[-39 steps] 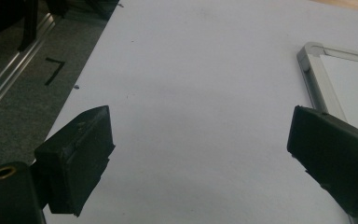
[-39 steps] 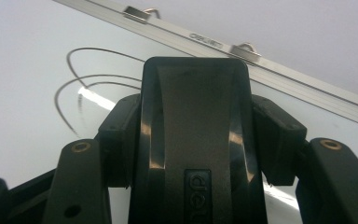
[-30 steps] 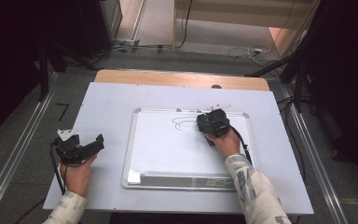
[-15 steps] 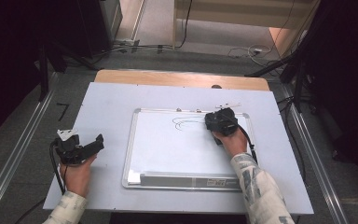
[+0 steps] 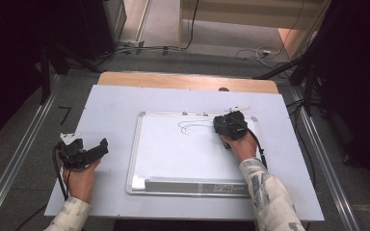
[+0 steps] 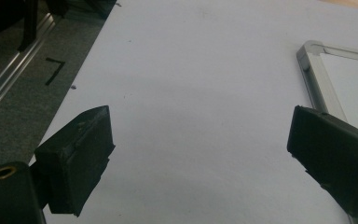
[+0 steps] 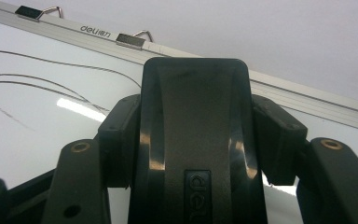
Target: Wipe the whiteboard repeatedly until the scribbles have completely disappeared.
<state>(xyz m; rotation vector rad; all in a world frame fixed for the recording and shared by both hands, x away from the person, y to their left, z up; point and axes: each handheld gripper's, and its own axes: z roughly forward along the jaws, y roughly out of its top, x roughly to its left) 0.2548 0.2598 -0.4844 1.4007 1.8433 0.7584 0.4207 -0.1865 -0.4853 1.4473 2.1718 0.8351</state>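
A whiteboard [image 5: 188,154] with a metal frame is laid flat on the pale table [image 5: 115,103], a little right of its middle. Thin dark pen lines [image 5: 192,126] are seen on the far part of the board, and two metal hanging clips [image 7: 135,39] are fixed to its far frame edge beside a printed brand mark.

The right gripper [image 5: 229,125] is held over the far right corner of the board, just right of the pen lines. In the right gripper view its jaws are closed against the two sides of a black eraser [image 7: 196,135], whose moulded back carries a small embossed logo. The eraser is pressed between the jaws above the white surface; whether it touches the board cannot be told.

The left gripper [image 5: 89,151] is held at the near left of the table, well apart from the board. In the left gripper view its jaws are spread wide, with nothing between them but bare table top. The near left corner of the board frame [image 6: 310,51] is seen beyond the right jaw. A black mark [image 6: 55,71] is seen on the grey floor left of the table.
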